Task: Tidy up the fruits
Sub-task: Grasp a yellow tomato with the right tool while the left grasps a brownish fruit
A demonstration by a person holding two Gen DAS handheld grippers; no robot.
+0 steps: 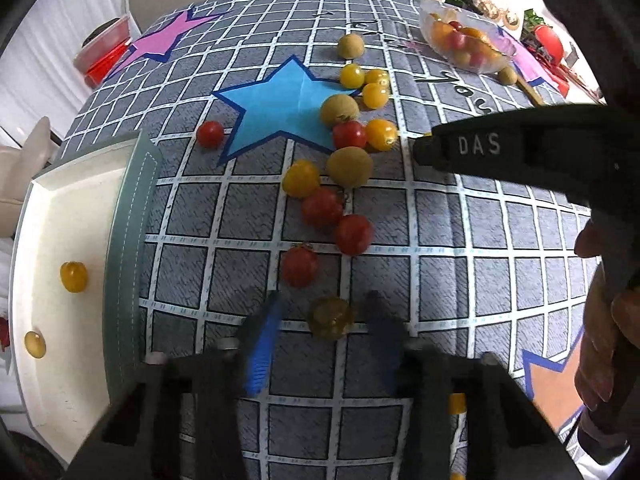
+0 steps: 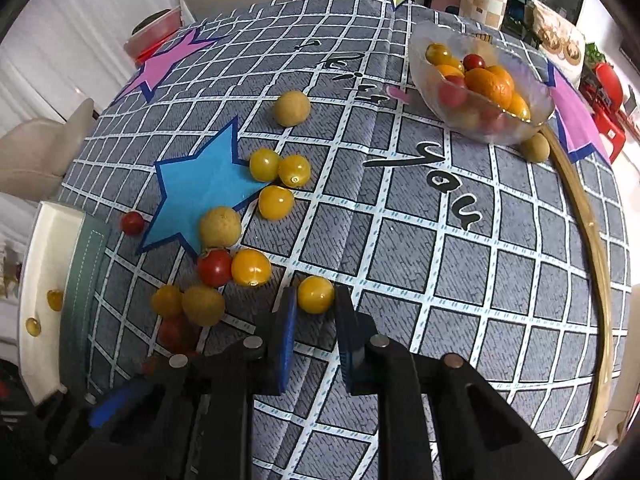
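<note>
Right wrist view: right gripper (image 2: 315, 304) pointing steeply down, jaws clamped on a yellow tomato (image 2: 315, 294). Left gripper (image 1: 326, 316) pitched down too, blurred, a dull yellow tomato (image 1: 330, 317) between its jaws; grip unclear. Tray (image 1: 52, 208) left of them.

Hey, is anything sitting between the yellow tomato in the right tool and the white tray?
Yes: loose fruit lies on the cloth between the yellow tomato and the tray, and the left tool hangs there too. Carried above them, the path looks clear.
</note>
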